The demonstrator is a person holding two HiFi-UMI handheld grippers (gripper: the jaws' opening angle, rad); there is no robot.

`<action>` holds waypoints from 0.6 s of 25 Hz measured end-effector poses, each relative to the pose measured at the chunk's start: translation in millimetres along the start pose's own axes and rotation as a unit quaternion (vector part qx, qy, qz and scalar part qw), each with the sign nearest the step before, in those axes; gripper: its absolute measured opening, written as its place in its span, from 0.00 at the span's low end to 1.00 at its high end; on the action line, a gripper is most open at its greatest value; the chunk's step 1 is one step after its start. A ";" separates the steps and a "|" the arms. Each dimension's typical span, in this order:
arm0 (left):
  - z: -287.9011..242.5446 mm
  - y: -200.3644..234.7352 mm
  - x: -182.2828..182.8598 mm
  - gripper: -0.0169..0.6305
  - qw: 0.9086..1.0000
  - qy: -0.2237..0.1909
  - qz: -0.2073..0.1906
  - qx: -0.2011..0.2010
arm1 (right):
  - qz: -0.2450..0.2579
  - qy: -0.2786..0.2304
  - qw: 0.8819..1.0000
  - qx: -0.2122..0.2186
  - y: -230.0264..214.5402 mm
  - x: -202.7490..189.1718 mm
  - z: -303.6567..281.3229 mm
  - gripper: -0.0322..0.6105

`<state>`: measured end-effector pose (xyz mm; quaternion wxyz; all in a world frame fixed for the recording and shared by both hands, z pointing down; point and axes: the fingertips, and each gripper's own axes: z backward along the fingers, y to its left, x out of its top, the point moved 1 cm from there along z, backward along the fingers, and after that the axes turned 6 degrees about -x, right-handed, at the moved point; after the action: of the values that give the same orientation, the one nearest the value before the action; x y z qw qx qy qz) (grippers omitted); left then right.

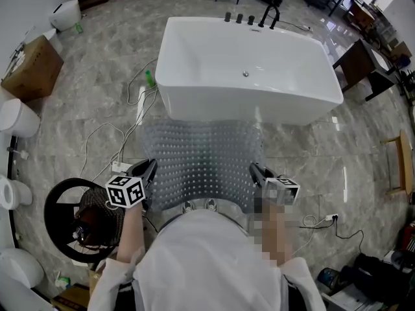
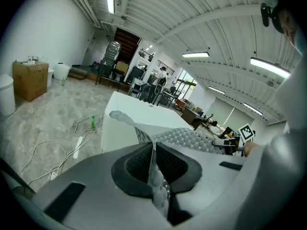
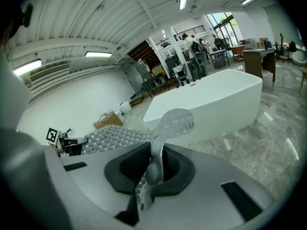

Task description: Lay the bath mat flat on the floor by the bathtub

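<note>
At the far left of the head view, a cardboard box (image 1: 29, 67) stands on the marble floor (image 1: 84, 118). Nearer the person there is a black ring-shaped object (image 1: 68, 219). White cables (image 1: 120, 141) trail across the floor toward a small green bottle (image 1: 149, 78) just beside the bathtub's left corner.

The left hand-held gripper (image 1: 149, 168) is clamped on the near left corner of the bath mat (image 1: 204, 164). In the left gripper view, the mat's thin edge (image 2: 154, 176) is pinched between the closed dark pads (image 2: 136, 164). The mat is clear and knobbly. It stretches between the two tools in front of the person, and its far edge reaches toward the near wall of the white bathtub (image 1: 246, 70). Whether that far edge touches the floor cannot be made out.

The right hand-held gripper (image 1: 257, 172) is likewise closed on the mat's near right corner. In the right gripper view, a fold of the mat (image 3: 168, 126) curls up out of the pressed jaws, with the bathtub (image 3: 211, 99) beyond it.

At the far right, a dark desk (image 1: 360, 63) stands beside the tub.
</note>
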<state>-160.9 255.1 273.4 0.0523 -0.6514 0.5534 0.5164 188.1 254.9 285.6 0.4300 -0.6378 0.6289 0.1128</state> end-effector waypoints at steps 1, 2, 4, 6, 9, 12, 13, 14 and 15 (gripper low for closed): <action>1.0 2.0 -0.3 0.09 1.000 0.000 0.000 0.000 | -0.001 -0.002 1.000 -0.002 1.0 -0.7 0.7 0.11; 1.8 3.9 -0.2 0.09 1.000 0.001 0.000 -0.001 | -0.003 -0.004 1.000 -0.005 1.7 -1.2 1.4 0.11; 3.4 8.6 1.2 0.09 1.000 0.003 -0.001 -0.005 | -0.006 -0.007 1.000 -0.011 3.6 -1.7 2.3 0.11; 6.2 15.7 2.9 0.09 1.000 0.003 -0.002 -0.009 | -0.010 -0.011 1.000 -0.016 8.0 -2.9 1.9 0.11; 10.7 27.0 0.9 0.09 1.000 0.005 -0.003 -0.016 | -0.016 -0.015 0.999 -0.024 13.8 -9.5 2.0 0.11; 10.3 33.4 1.1 0.09 1.000 0.009 -0.005 -0.021 | -0.018 -0.017 0.999 -0.032 14.3 -11.8 3.2 0.11; 10.0 34.9 1.8 0.09 1.000 0.010 -0.005 -0.022 | -0.018 -0.017 0.999 -0.034 14.7 -11.7 3.2 0.11; 9.6 36.3 2.8 0.09 1.000 0.011 -0.005 -0.022 | -0.017 -0.016 0.999 -0.036 15.1 -11.2 2.7 0.11; 8.7 37.6 3.9 0.09 1.000 0.012 -0.004 -0.023 | -0.017 -0.015 0.999 -0.038 15.4 -10.5 1.8 0.11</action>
<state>-195.9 243.7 285.5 0.0330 -0.6608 0.5393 0.5210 173.0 266.0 285.5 0.4167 -0.6627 0.6064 0.1394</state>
